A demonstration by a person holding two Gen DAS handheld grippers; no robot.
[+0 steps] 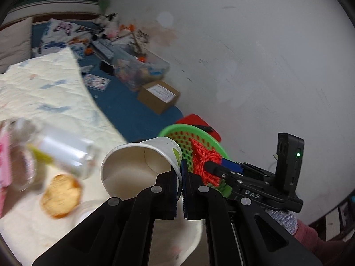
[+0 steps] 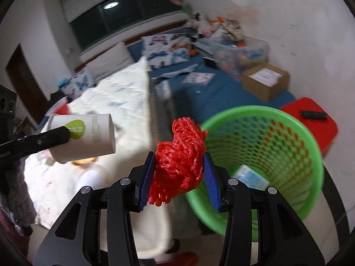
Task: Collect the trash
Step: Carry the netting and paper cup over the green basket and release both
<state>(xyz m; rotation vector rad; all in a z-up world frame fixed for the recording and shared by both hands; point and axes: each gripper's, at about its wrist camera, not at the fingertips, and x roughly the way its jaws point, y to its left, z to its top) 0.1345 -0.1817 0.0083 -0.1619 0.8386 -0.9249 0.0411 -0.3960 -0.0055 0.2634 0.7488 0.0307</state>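
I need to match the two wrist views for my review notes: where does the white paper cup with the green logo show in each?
Left wrist: the white paper cup with the green logo sits at lower centre, its open mouth toward the camera, its rim pinched in the left claw.
Right wrist: the cup lies sideways at middle left, held by a black finger.
Shared landmark: the green plastic mesh basket.

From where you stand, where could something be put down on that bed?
Bare blue sheet lies between the white quilt and the cardboard box. Toward the wall, the toy pile crowds it.
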